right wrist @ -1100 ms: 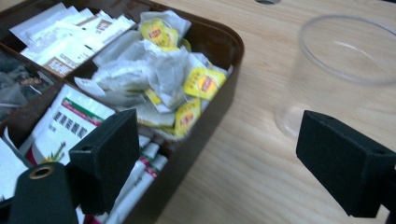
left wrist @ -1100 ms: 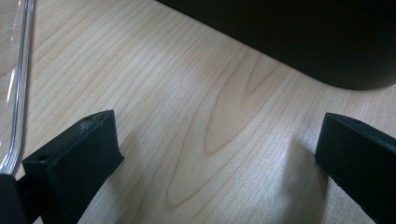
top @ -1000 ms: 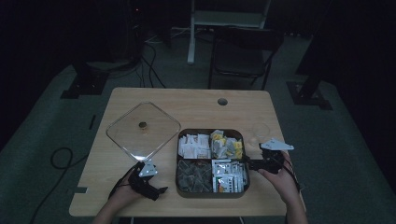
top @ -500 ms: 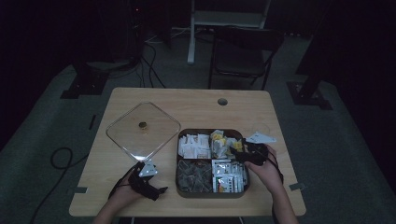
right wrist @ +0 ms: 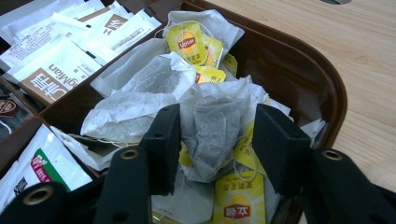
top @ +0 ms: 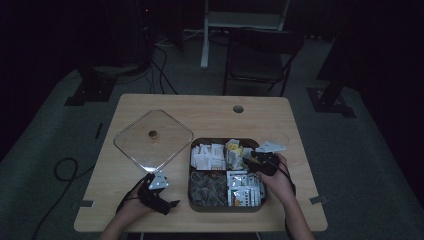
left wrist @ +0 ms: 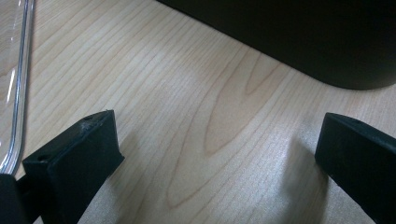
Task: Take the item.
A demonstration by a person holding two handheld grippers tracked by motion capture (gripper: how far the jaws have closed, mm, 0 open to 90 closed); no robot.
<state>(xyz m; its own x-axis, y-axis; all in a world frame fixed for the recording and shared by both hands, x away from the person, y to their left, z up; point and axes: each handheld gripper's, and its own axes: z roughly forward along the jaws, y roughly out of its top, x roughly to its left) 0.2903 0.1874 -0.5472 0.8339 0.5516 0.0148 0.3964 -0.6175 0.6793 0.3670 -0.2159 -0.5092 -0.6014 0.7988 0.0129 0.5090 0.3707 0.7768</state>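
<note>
Crinkled paper tea bag [right wrist: 212, 135] sits between closing right tongs [right wrist: 215, 140], not yet pinched; left tongs [left wrist: 215, 154] gape.

Light wooden table [top: 210, 112], pale grain, round cable hole [top: 238, 108] near far edge. Clear square lid [top: 153, 139] with small knob lies flat on top, its rim just left of left gripper's [top: 159, 196] wide-apart jaws; bare wood between those jaws. Dark four-compartment tray [top: 192, 174] sits on table, its rounded corner ahead and right of same jaws. Tray's far-right compartment lies around right gripper's [top: 258, 159] jaws; bare tabletop beyond tray wall to their right.
</note>
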